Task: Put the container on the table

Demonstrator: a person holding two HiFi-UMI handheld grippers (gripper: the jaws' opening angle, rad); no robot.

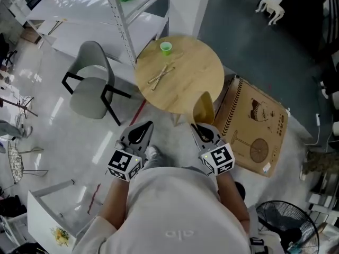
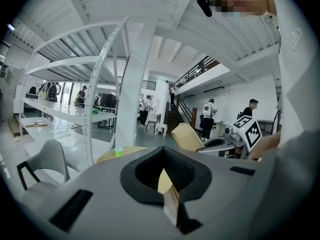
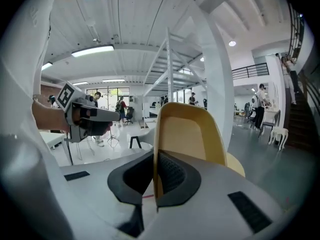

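A tan, scoop-shaped container (image 1: 203, 108) stands upright in my right gripper (image 1: 202, 127), which is shut on its thin wall (image 3: 187, 134). It hangs just over the near edge of the round wooden table (image 1: 196, 78). My left gripper (image 1: 142, 127) is level with the right one, short of the table and touching nothing. Its jaws look closed, and a thin tan sliver (image 2: 167, 184) that I cannot identify shows in the slit. The left gripper view shows the container (image 2: 186, 136) to the right. On the table are a small green cup (image 1: 166, 48) and two crossed wooden sticks (image 1: 160, 75).
A grey chair (image 1: 92, 83) stands left of the table, beside a white shelving post (image 1: 119, 15). A brown cardboard board (image 1: 254, 126) leans on the floor at the right. A fan (image 1: 288, 224) sits low at the right. Several people stand far back (image 2: 206, 116).
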